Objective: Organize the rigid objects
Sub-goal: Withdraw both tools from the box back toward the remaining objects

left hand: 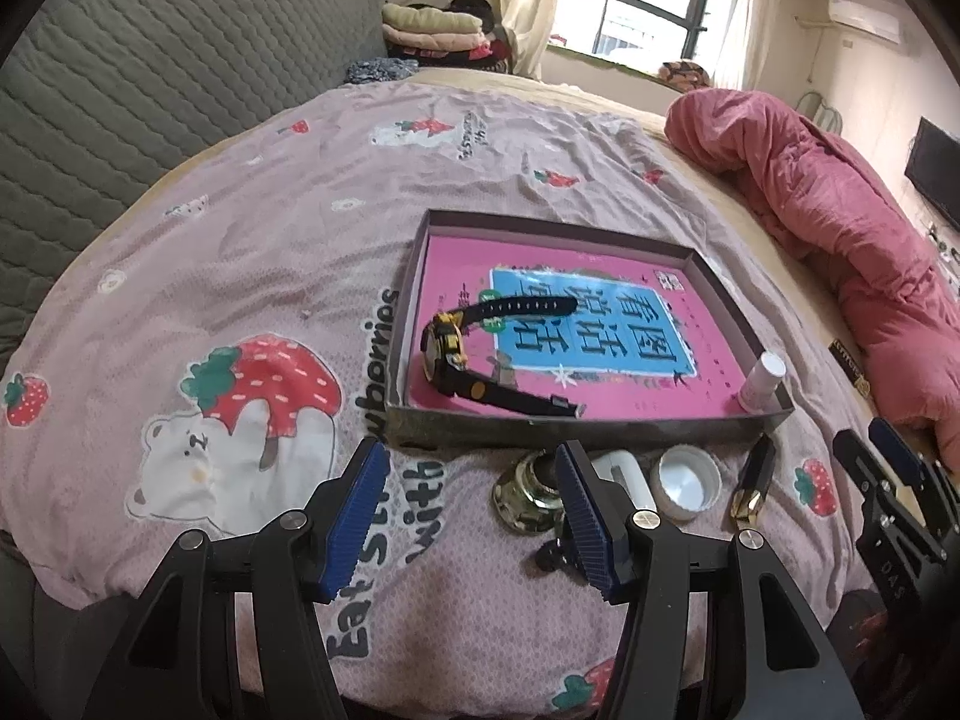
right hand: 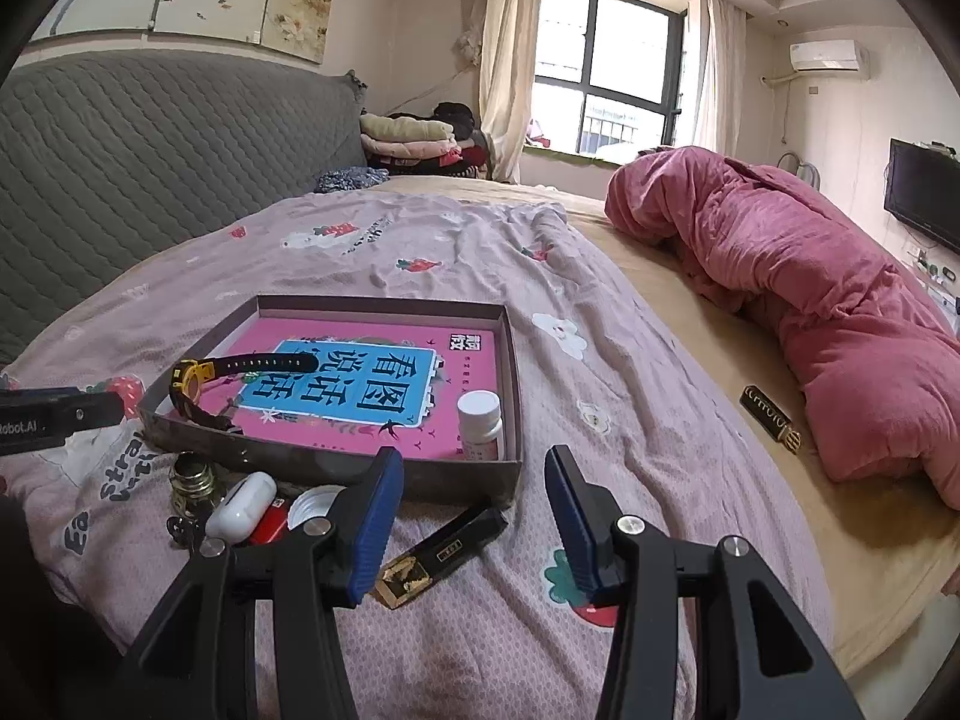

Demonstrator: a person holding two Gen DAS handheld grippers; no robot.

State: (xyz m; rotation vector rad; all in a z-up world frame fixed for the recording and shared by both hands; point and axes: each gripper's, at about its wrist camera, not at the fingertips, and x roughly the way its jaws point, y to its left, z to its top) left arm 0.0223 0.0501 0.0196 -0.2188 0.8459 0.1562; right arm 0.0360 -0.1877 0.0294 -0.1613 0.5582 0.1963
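Left wrist view shows the left gripper point(left hand: 474, 516) with jaws spread and empty above the sheet point(left hand: 240, 240), and the right gripper point(right hand: 474, 522) is likewise spread and holds nothing. Just past them, before the tray's near wall, lie a brass knob point(left hand: 528, 495), a white case point(right hand: 243, 507), a white cap point(left hand: 689, 481) and a black-and-gold lighter point(right hand: 444, 552). Farther on, the shallow tray point(left hand: 540, 429) holds a pink book point(left hand: 600, 324), a black-and-yellow watch point(left hand: 447, 348) on its side, and an upright white bottle point(right hand: 479, 425) in the near right corner.
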